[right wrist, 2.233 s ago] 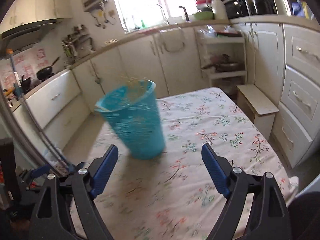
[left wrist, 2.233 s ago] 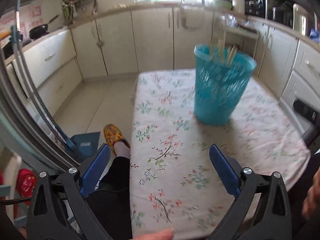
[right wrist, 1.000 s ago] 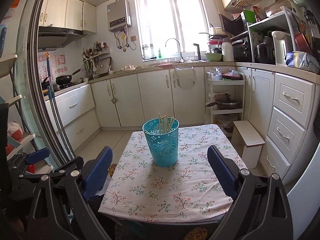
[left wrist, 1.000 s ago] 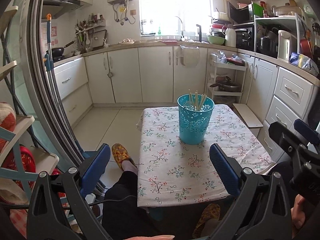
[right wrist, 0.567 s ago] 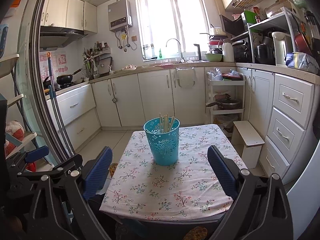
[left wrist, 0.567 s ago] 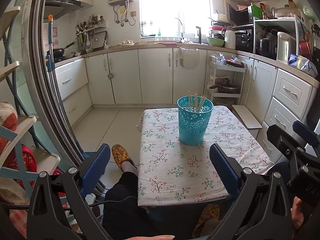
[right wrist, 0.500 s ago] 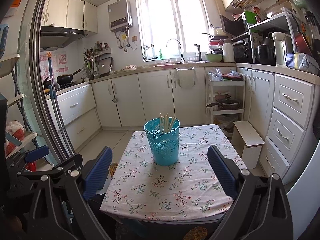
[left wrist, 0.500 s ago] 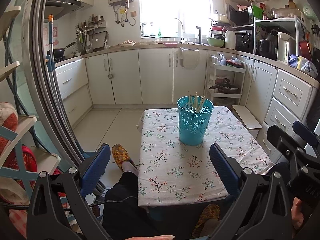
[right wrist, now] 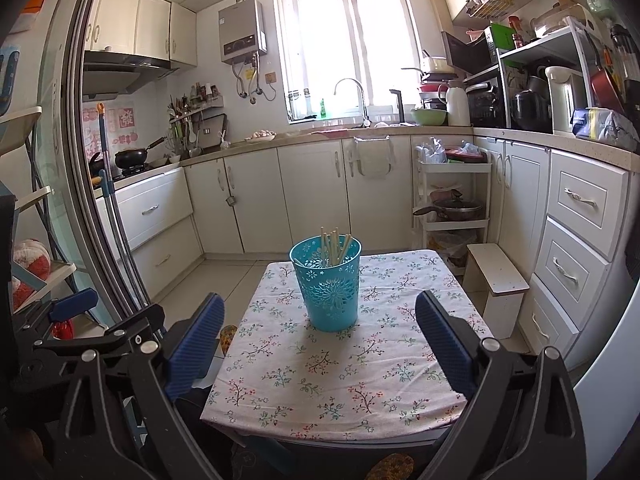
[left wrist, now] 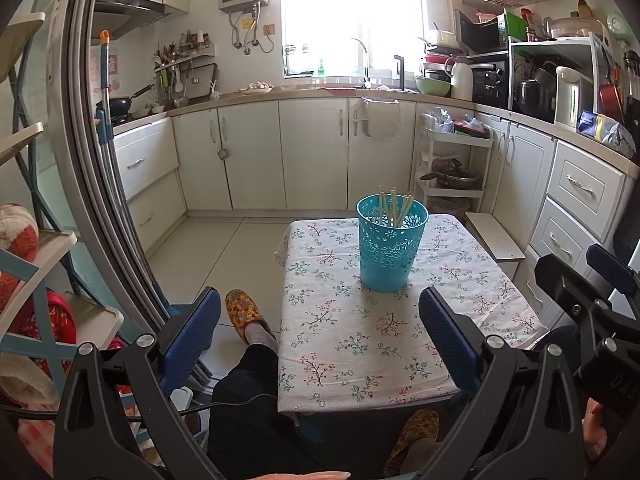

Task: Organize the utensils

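Upright near the table's (right wrist: 332,408) far edge, the light perforated plastic basket (right wrist: 329,286) holds stiff, slim chopsticks (right wrist: 334,245), best pinched mid-shaft; left gripper (left wrist: 320,340) and right gripper (right wrist: 320,344) gape empty.

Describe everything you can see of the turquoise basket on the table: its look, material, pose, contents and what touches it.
The turquoise perforated plastic basket is round, tapering towards its base, with flower-pattern cut-outs through its wall. It stands upright on the floral tablecloth, towards the table's far end. Several pale wooden chopsticks lean inside it, their tips above the rim. Neither gripper touches it.
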Demonstrator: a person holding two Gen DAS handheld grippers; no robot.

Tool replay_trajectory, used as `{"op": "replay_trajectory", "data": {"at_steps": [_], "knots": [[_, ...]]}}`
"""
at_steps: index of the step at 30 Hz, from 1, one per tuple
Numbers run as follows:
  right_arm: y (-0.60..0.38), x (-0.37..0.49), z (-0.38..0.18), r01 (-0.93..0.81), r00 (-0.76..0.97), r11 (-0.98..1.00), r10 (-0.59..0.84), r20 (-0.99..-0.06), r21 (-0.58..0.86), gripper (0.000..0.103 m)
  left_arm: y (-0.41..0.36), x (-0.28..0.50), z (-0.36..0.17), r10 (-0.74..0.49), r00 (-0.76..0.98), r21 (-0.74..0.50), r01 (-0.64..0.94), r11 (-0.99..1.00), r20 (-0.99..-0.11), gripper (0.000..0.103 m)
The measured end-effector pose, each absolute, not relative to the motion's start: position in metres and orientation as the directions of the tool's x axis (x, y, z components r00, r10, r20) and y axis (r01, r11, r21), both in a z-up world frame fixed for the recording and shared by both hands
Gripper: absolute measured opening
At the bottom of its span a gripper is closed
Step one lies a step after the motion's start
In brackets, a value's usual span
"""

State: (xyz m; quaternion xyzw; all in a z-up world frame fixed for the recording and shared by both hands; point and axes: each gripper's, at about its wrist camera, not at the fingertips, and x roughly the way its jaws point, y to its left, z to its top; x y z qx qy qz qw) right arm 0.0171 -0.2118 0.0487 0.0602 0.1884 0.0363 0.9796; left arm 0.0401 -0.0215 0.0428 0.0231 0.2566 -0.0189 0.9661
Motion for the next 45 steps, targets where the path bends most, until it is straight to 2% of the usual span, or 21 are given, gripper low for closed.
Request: {"op": "replay_trajectory", "data": {"at_steps": [45], "knots": [[-0.2141,0.0181,0.0454,-0.057,0.92,0.99,0.103,-0.377,0.131,0.093,-0.0214,0.0409,0.0419,-0.022,0.868,0.038,0.048,0.998,-0.496,0.095]]}}
